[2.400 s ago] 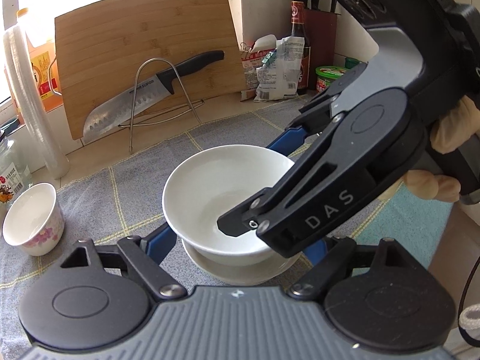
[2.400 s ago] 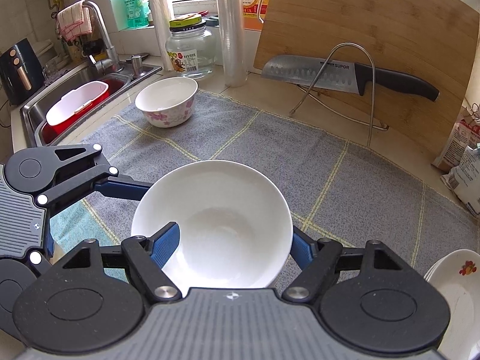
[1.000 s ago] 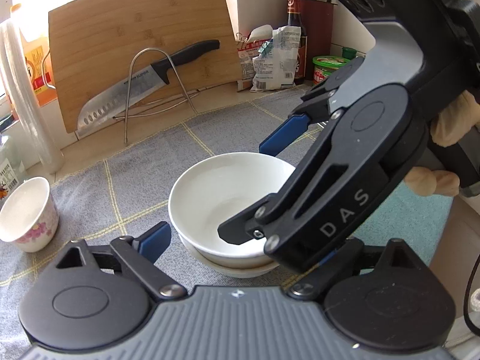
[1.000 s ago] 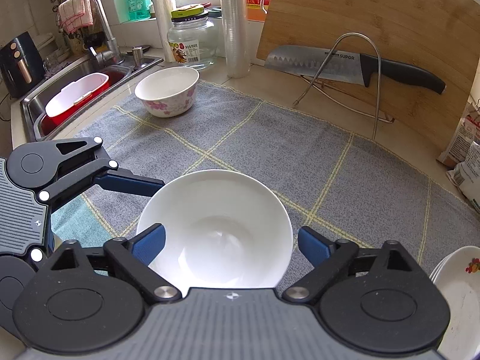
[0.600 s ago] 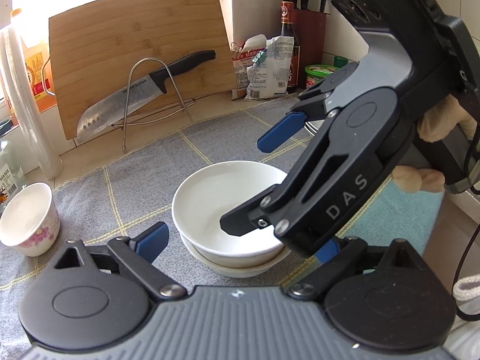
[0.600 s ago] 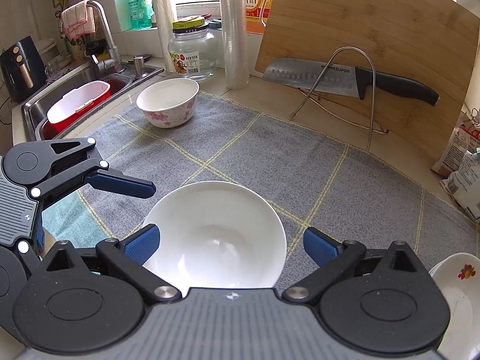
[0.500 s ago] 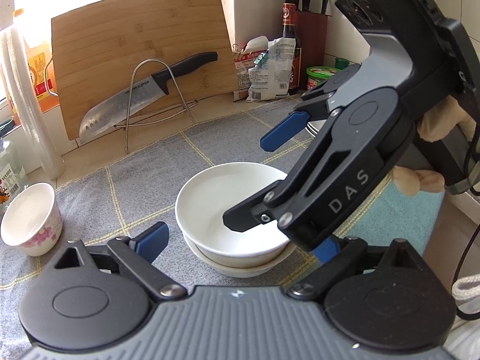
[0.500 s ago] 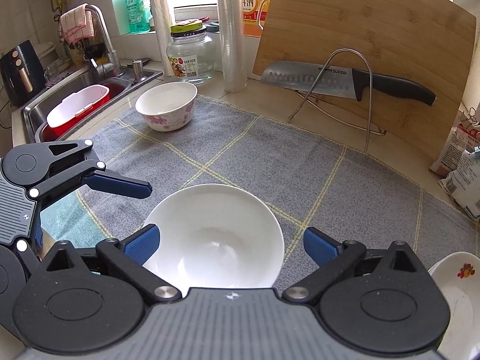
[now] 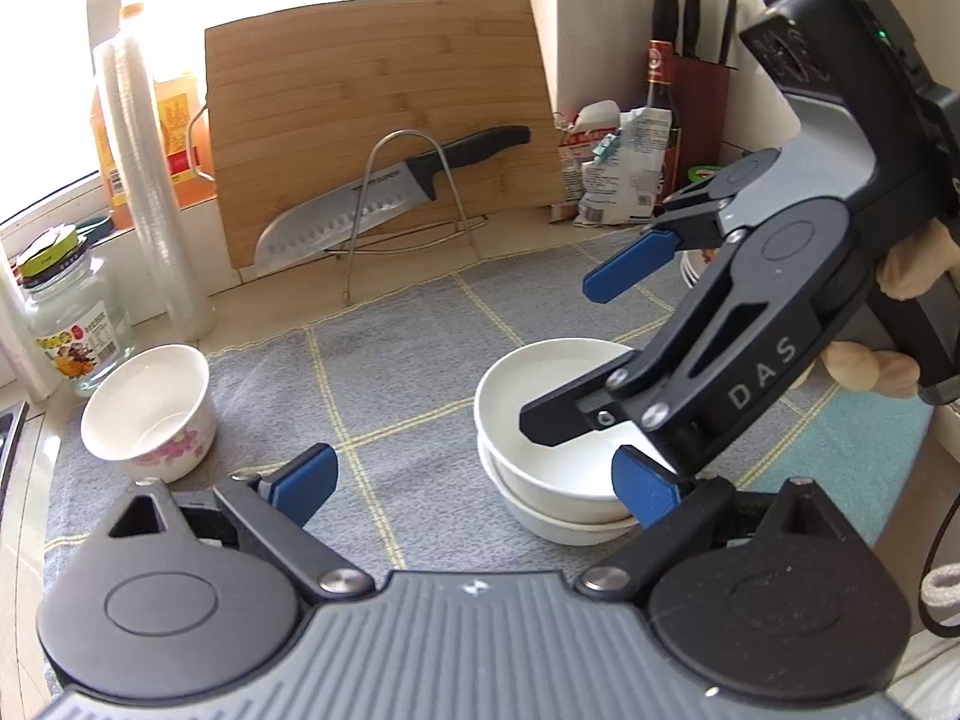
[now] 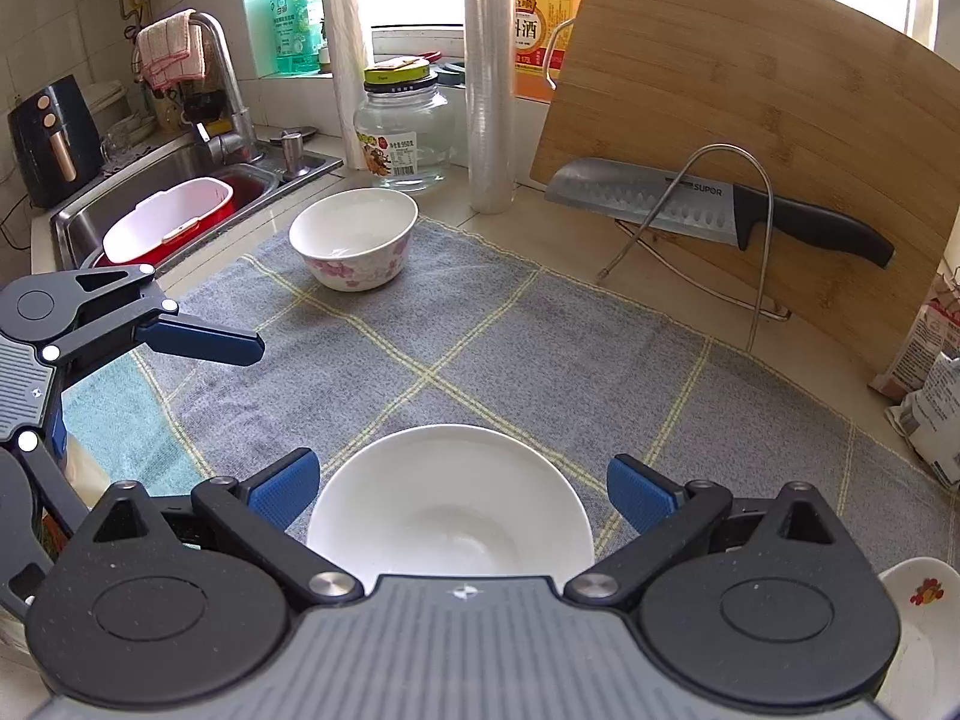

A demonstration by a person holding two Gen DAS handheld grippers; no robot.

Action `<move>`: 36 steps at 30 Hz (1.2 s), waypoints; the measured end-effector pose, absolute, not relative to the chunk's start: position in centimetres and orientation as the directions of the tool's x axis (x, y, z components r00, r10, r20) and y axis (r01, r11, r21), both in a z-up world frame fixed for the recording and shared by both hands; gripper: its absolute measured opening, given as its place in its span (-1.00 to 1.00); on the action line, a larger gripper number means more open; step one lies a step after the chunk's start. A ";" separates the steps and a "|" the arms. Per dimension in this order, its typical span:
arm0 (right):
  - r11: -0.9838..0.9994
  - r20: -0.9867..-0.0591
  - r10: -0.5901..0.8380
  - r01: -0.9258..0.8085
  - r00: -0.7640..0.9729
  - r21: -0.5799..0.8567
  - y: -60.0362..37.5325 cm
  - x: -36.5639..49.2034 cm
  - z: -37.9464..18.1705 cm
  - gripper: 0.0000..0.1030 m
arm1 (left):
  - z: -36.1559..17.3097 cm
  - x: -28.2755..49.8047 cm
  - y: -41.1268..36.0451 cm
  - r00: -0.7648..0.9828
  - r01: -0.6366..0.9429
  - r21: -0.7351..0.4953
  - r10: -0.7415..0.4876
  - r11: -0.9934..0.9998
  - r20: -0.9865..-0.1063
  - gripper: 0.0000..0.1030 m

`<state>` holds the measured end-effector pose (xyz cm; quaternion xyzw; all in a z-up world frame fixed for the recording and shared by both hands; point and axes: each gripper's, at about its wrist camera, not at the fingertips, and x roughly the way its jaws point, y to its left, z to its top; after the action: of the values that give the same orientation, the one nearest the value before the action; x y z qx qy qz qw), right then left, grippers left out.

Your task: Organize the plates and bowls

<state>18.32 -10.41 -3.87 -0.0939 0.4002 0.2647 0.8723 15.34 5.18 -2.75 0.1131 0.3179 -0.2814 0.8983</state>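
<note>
Sitting far out past the left tong's left finger, a small white ceramic bowl with pink flower print [image 9: 150,411] rests on the grey woven cloth with yellow grid lines [image 9: 390,372]. Its walls are steep and glossy. Behind it stands a clear glass jar with a printed label [image 9: 72,324], and beside that a tall roll of clear plastic film [image 9: 150,192].

The left gripper [image 9: 477,480] has its blue, ribbed pads spread wide, having just been opening, and it grips nothing. Straight ahead of it, beyond bare cloth, a pale bamboo cutting board [image 9: 384,120] leans upright with a steel knife with a dimpled blade and black handle [image 9: 390,192] propped on a thin wire stand [image 9: 408,198].

Just beyond the left tong's right finger lies the smooth plain white round bowl [image 9: 540,420], nested in a second white bowl of the same shape [image 9: 564,525]. The right gripper [image 10: 459,489] hangs over this stack from the right, its black linkage crossing the rim. Its jaws have just been opening too and stand fully released; the wrist view shows the bowl's rim between the two blue pads, with a gap on either side.

Farther right, behind the right tong, crinkled food packets [image 9: 624,174] and a dark bottle [image 9: 663,96] stand against the tiled wall. At that tong's right edge, part of a white dish with a red motif [image 10: 918,606] shows.
</note>
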 end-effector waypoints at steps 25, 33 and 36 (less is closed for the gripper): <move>0.793 -0.754 0.384 -0.609 0.533 -0.027 -1.3 23.6 -2.7 1.00 | -4.3 23.2 16.0 0.754 0.301 0.045 -0.209 0.953 -0.622 0.89; 0.777 -0.752 0.400 -0.629 0.524 -0.026 2.0 26.2 -2.6 1.00 | -5.6 26.1 17.4 0.768 0.274 0.069 -0.175 0.959 -0.616 0.89; 0.769 -0.753 0.412 -0.638 0.514 -0.015 3.1 27.2 -2.8 1.00 | -6.1 26.8 17.5 0.772 0.264 0.075 -0.164 0.961 -0.614 0.89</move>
<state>27.20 3.13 -2.85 -0.1465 0.3865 0.3063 0.8576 26.81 17.50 -6.11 0.0789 0.3179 -0.1142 0.9379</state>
